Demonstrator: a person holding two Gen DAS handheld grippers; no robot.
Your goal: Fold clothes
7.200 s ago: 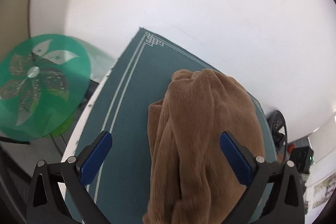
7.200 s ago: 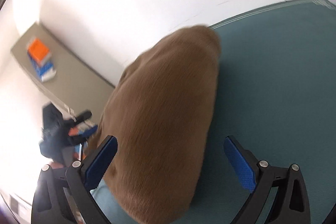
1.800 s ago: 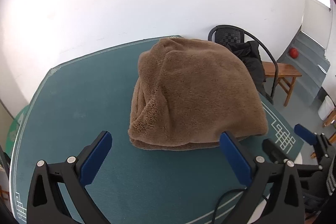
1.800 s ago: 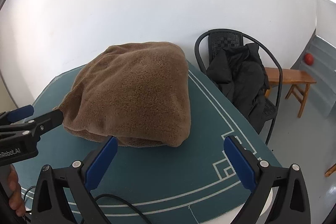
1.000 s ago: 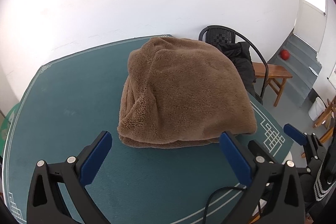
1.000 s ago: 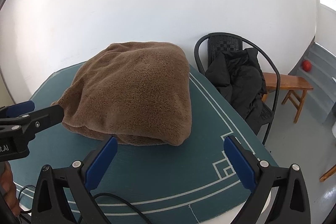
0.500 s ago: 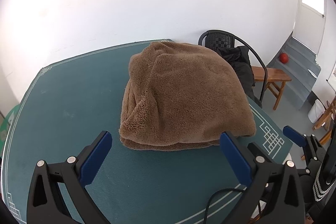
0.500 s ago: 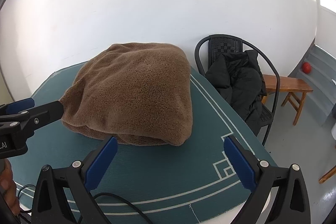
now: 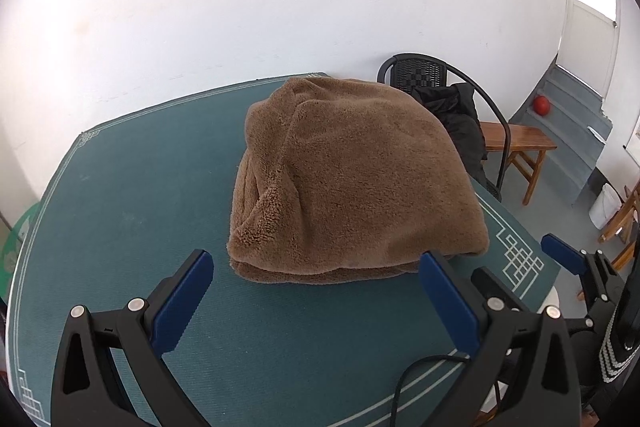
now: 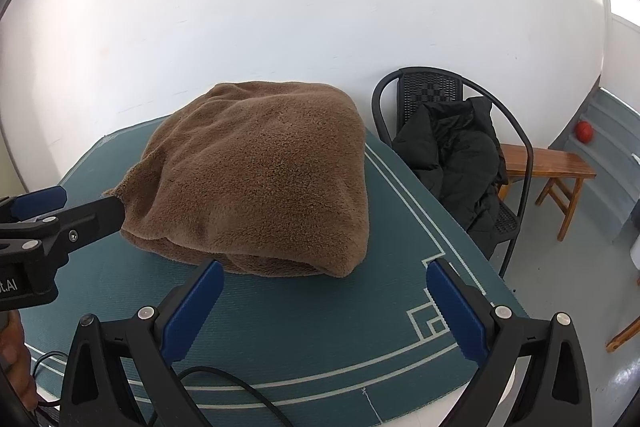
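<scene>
A brown fleece garment (image 9: pixel 352 183) (image 10: pixel 260 195) lies folded into a thick bundle on the green table mat (image 9: pixel 132 187) (image 10: pixel 304 323). My left gripper (image 9: pixel 316 291) is open, held back from the bundle's near edge with nothing between its blue pads. My right gripper (image 10: pixel 324 303) is open too, just short of the bundle's front right corner. The left gripper (image 10: pixel 60 211) also shows at the left edge of the right wrist view, beside the bundle's left corner. The right gripper (image 9: pixel 568 259) shows at the right edge of the left wrist view.
A black chair (image 10: pixel 452 147) with a dark jacket over it stands at the table's right side, with a wooden bench (image 10: pixel 552 167) behind it. A black cable (image 10: pixel 224 383) trails on the mat's near edge. White wall behind. A hand (image 10: pixel 16 359) shows at lower left.
Both grippers have drawn back from the bundle and stay open. Earlier they were close over the fleece; now the whole folded bundle lies in view, unmoved over the last second.
</scene>
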